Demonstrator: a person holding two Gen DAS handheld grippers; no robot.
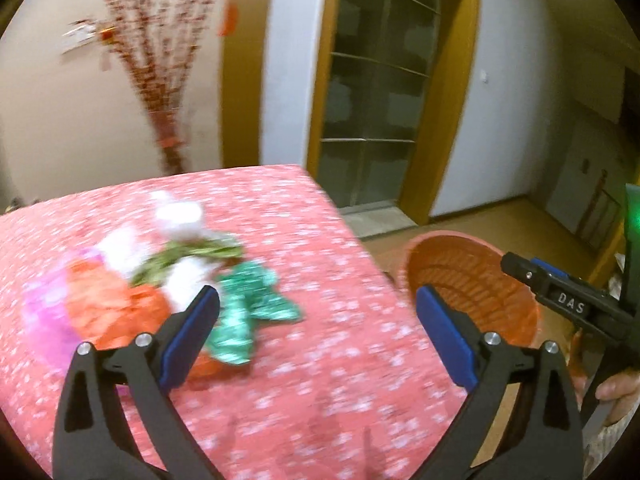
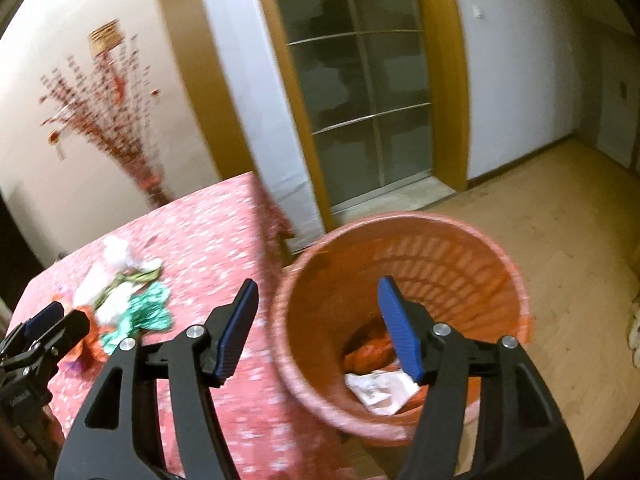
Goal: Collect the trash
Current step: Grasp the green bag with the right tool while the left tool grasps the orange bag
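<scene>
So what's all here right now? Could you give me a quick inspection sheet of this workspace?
Surface: table under pink flowered cloth.
Job's things: trash pile on the table, with a green wrapper; orange bin on the floor beside it, holding white paper and orange scraps.
Clutter: nothing seen.
Grippers: left gripper open, empty; right gripper open, empty, over the bin.
Cables: nothing seen.
Surroundings: glass door, red branch decoration, wooden floor.

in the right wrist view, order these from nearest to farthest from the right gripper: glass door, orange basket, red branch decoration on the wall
From the right gripper:
1. orange basket, just ahead on the floor, beside the table.
2. glass door, behind the basket.
3. red branch decoration, far left, beyond the table.
</scene>
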